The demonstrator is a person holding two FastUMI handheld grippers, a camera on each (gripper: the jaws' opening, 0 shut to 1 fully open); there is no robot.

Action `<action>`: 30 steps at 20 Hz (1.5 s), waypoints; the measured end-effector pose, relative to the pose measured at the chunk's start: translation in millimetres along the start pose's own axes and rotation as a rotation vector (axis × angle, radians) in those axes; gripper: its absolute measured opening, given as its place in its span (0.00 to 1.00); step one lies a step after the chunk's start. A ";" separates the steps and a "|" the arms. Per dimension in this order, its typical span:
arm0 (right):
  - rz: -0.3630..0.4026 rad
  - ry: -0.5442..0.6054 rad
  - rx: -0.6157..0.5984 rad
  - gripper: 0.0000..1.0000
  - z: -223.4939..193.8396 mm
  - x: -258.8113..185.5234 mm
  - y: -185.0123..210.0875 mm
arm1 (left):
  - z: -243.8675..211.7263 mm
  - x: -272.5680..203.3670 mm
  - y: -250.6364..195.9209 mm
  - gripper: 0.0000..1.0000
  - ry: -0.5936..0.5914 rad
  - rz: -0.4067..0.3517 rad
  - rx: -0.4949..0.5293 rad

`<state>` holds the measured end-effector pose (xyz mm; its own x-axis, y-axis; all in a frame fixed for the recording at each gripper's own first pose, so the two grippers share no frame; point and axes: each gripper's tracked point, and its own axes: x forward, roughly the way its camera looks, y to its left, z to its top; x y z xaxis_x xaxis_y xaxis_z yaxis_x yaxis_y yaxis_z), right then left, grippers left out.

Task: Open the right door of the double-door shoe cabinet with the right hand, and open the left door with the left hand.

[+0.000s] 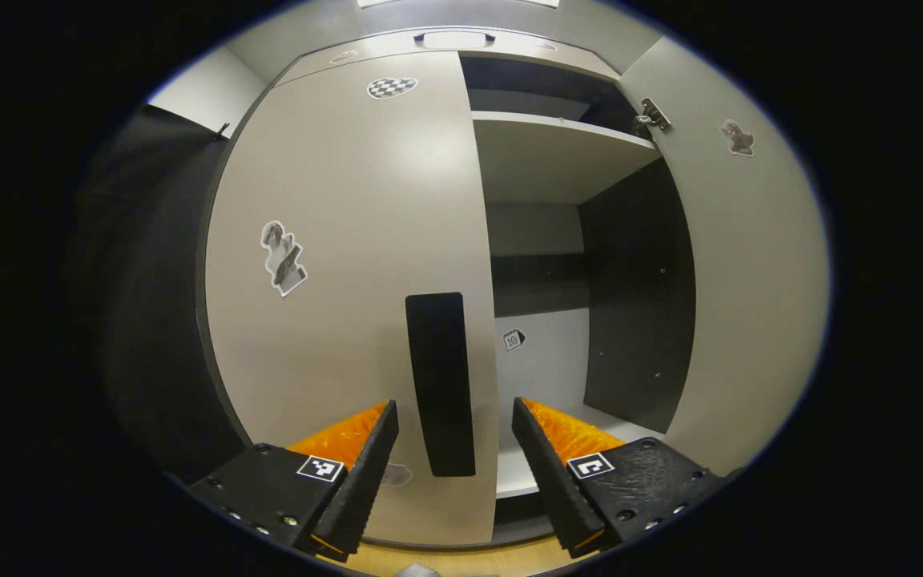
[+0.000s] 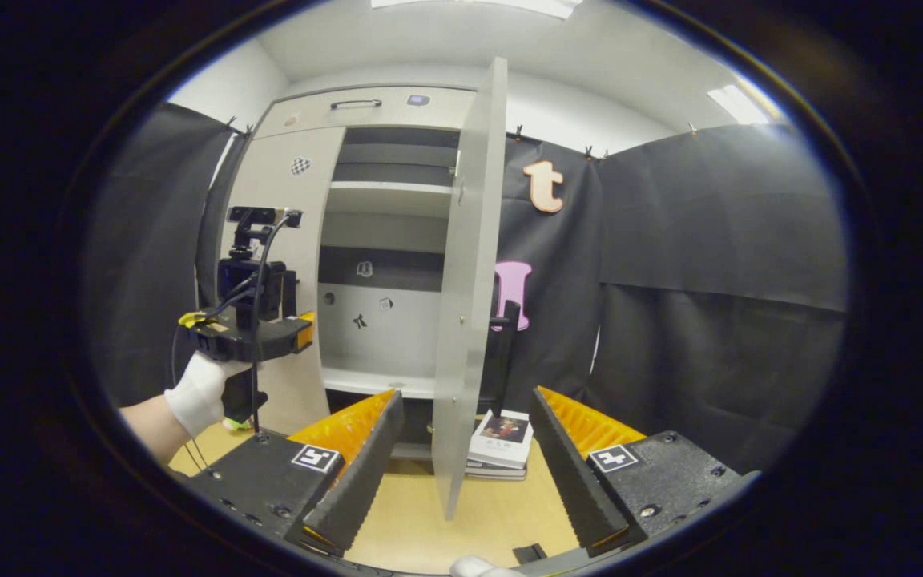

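While both tools (image 1: 455,417) (image 2: 465,405) gape empty, right door (image 2: 469,280) stands open over wooden floor (image 2: 485,513).

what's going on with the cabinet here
A person is opening a double-door shoe cabinet with a handheld gripper in each hand. The right door already stands swung out, showing the shelves inside. The left door is shut. The left gripper is open, its fingers either side of that door's handle, not yet closed on it. The right gripper is open, back from the open door's edge.
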<state>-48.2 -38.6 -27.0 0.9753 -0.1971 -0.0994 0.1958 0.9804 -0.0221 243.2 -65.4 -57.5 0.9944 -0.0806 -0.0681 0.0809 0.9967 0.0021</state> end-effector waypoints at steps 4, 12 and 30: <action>-0.004 -0.010 -0.004 0.98 3.9 1.8 -1.3 | -9.4 12.7 5.9 0.73 0.052 0.030 -0.027; 0.034 -0.026 -0.010 0.97 7.6 0.8 4.8 | -11.0 15.6 6.4 0.22 0.067 -0.002 -0.006; 0.096 -0.014 0.013 0.98 -6.8 -26.8 6.6 | -6.0 -25.6 8.0 0.04 0.060 -0.051 -0.028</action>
<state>-73.7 -26.9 -31.3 0.9910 -0.1021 -0.0860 0.1024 0.9947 -0.0004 217.9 -55.4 -61.7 0.9831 -0.1313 -0.1273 0.1284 0.9913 -0.0305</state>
